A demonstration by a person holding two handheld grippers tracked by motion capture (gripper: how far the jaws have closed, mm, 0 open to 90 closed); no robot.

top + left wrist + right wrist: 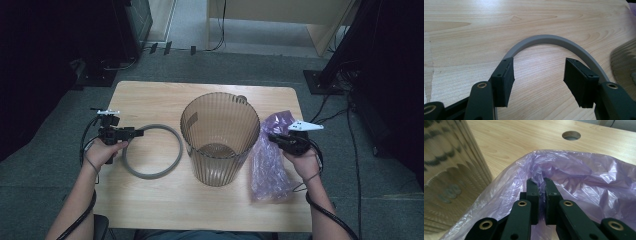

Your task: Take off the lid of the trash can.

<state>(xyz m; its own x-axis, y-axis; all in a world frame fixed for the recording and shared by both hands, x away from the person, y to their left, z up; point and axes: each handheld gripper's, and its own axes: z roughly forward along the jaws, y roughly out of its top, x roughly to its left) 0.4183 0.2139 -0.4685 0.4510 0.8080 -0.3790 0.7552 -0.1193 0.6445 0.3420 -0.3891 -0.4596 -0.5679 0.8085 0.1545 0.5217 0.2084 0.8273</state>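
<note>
The right gripper [541, 182] was clamped on a fold of the purple plastic bag [579, 177], its two black jaws nearly together with the thin film pinched between them. The bag [270, 160] lay flat on the wooden table [150, 95], trailing back from the grip towards the person, with its pinched edge lifted at the jaw tips. The ribbed translucent bin [220, 137] stood upright just to the left of the right gripper [280, 141], mouth open upward, and the bag's near side lay against or very close to the bin wall [451, 182]. The controlling relation was judged to be that the bin mouth lay leftward of and above the pinched edge, so the bag would have to go up and over the rim. The right hand [305, 162] was the nearer one to both bag and bin. The left gripper [539, 75] stood with its jaws spread and nothing pressed between the pads; the grey ring [554, 41] arced past just beyond its jaw tips, flat on the table. In the high view this ring [152, 172] lay to the right of the left gripper [135, 132], between it and the bin. A round cable hole [571, 135] lay in the tabletop beyond the bag. The tall bin wall itself was judged the main obstruction to any sideways move.
</note>
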